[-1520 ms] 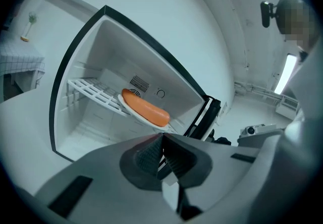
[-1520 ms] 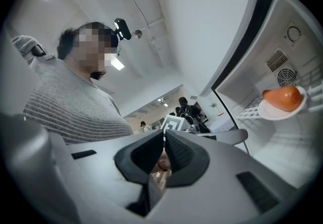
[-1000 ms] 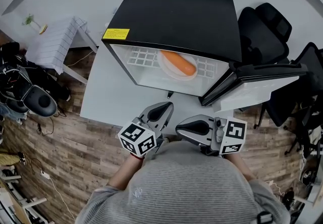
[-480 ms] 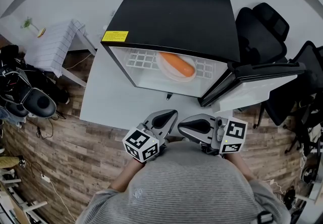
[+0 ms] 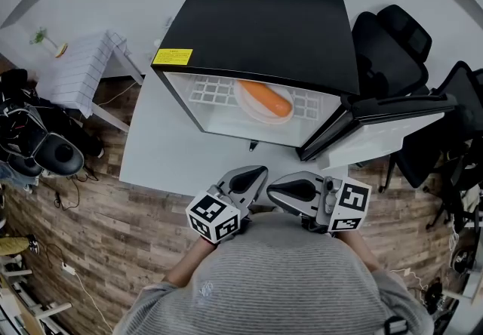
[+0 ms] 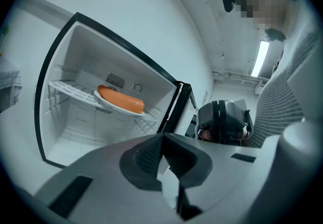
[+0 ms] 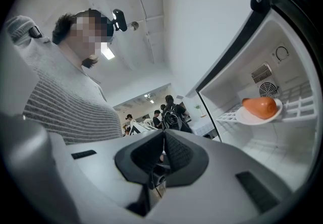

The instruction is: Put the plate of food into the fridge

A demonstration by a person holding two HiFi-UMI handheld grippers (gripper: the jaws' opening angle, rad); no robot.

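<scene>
Already the plate (image 5: 260, 112) with orange food (image 5: 266, 95) rests on the open fridge's (image 5: 264, 24) shelf (image 5: 215, 88) at 12 o'clock; at 6 o'clock, left gripper (image 6: 162, 140) and right gripper (image 7: 164, 137) jaws are clenched, empty.

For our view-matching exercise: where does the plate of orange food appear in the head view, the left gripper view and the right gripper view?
Head view: plate upper centre, on the white shelf inside the open fridge.
Left gripper view: plate left of centre, on that shelf.
Right gripper view: plate far right, mid-height, same shelf.
Shared landmark: the white shelf under the plate.
</scene>
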